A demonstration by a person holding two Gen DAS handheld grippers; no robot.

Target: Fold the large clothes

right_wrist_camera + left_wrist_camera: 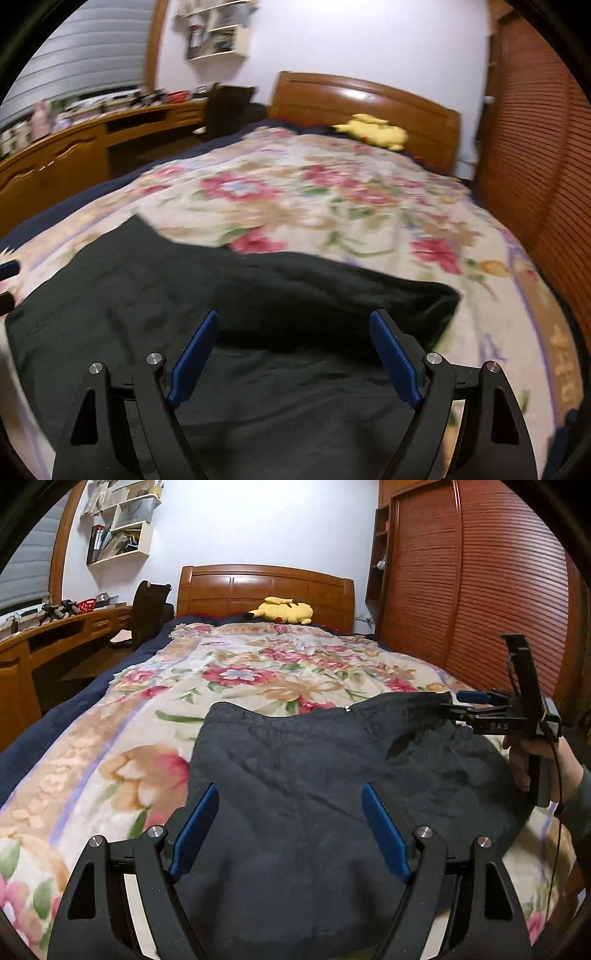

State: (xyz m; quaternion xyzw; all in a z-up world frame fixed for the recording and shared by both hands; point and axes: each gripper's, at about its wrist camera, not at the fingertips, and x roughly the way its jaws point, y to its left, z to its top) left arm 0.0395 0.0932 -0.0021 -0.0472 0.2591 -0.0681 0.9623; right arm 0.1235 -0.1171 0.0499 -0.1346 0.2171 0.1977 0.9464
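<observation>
A dark garment (314,775) (258,295) lies spread on the floral blanket (236,675) (332,206) at the near end of the bed. My left gripper (290,790) hangs open just above the garment's near part, with nothing between its blue pads (199,830). My right gripper (295,315) is open too, over the garment's right side near a raised fold. In the left wrist view the right gripper (456,703) reaches in from the right at the garment's far right corner, with a hand (524,753) on its handle. The right wrist view is blurred.
A yellow plush toy (282,610) (373,133) lies by the wooden headboard (266,587). A slatted wooden wardrobe (480,590) stands close along the bed's right side. A desk (55,635) and dark chair (149,609) are on the left, under wall shelves (122,528).
</observation>
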